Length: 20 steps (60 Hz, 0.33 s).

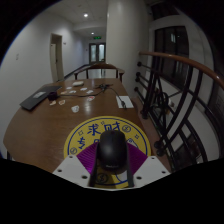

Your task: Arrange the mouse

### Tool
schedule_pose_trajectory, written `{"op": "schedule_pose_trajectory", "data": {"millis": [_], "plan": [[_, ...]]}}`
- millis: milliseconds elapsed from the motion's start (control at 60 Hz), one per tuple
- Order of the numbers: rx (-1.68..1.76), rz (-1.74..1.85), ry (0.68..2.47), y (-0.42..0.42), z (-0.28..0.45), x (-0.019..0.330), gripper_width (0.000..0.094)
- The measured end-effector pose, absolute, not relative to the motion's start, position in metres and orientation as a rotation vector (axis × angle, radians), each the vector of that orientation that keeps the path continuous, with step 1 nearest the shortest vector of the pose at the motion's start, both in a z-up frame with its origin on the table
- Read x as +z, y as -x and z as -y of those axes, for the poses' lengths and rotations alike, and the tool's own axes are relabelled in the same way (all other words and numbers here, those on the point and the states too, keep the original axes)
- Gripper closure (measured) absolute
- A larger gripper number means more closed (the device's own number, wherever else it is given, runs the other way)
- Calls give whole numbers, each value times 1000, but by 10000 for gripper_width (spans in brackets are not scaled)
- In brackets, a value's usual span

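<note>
A black mouse sits between my two fingers, with the purple pads against both of its sides. My gripper is shut on it. Under and just beyond the mouse lies a round yellow mat with a blue rim and dark characters, near the front end of a long wooden table. I cannot tell whether the mouse rests on the mat or hangs just above it. The mouse's near end is hidden by the gripper's body.
A dark flat device lies at the table's left side. Small items and white papers lie farther along it. A dark railing with a wooden handrail runs along the right. A doorway is at the far end.
</note>
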State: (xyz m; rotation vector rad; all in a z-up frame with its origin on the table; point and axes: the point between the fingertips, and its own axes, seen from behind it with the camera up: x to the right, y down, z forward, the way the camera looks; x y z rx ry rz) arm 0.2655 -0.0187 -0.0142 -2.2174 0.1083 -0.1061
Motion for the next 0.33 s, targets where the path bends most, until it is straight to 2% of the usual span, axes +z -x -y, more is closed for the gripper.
{"op": "schedule_pose_trajectory", "data": {"millis": [67,133,167,217,333], "plan": [[-74,-98,2254,-268,22,-16,401],[-40,-103,2280,-280,27,-14,196],[-28,-85,2255,-272,44,2,71],[-4,-57,2221,-275,58,17,96],[72,-29,2204,-290,103,35,89]]}}
